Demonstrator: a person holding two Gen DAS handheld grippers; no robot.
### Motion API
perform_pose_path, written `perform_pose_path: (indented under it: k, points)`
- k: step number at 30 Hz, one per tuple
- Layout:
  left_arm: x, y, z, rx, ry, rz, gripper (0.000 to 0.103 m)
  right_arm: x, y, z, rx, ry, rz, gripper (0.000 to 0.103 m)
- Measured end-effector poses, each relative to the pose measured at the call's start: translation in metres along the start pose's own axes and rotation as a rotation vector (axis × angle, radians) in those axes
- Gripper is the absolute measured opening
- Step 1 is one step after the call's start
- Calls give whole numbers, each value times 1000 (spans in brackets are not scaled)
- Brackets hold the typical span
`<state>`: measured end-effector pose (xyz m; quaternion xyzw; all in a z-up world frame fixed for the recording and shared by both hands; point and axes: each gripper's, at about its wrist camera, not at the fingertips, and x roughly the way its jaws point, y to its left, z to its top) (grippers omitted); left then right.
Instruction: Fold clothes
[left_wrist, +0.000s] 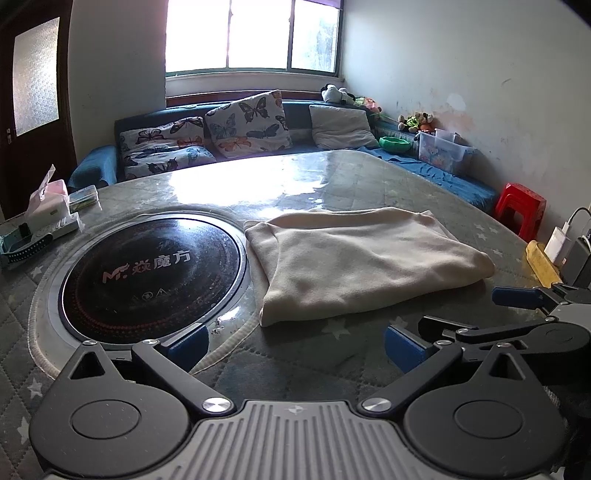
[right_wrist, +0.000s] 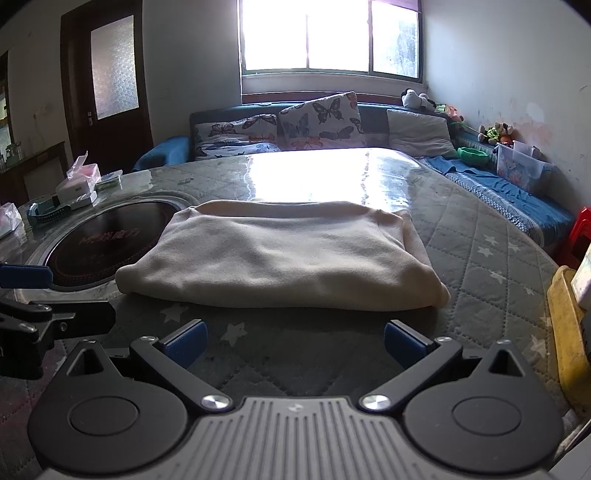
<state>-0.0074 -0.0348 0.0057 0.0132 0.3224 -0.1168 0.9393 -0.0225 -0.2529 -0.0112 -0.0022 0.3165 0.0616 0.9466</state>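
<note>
Nearest in each wrist view are the two grippers, both held low over the grey quilted star-print tablecloth (right_wrist: 480, 258). The left gripper (left_wrist: 295, 341) has its blue-padded fingers spread wide with nothing between them; the right gripper (right_wrist: 293, 338) is likewise released, its fingers apart and empty. Each sits just short of the garment's near edge, not touching it.

Just beyond them lies the cream-coloured folded knit garment (right_wrist: 280, 254), resting flat on the tablecloth. It is folded into a thick, roughly rectangular bundle of several layers, with soft rounded fold edges along the near side and at its corners. The top surface is mostly smooth, with a few shallow wrinkles. At the far corners, thinner under-layers stick out slightly from beneath the top layer.

To its left, just beside it, is the round black glass induction cooktop (left_wrist: 147, 269) set into the table, with white and red lettering on it. At the right table edge sits a yellow oblong object (right_wrist: 565, 332). Farther off stands a blue sofa with butterfly-print cushions (left_wrist: 247, 123), and beyond it a bright window (right_wrist: 332, 37).
</note>
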Motion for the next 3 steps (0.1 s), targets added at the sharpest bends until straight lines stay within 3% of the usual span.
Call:
perform_pose_path:
  k: [3]
  points:
    - [1, 0, 1, -1, 7, -11, 103, 2, -1, 1, 8, 5, 4, 103]
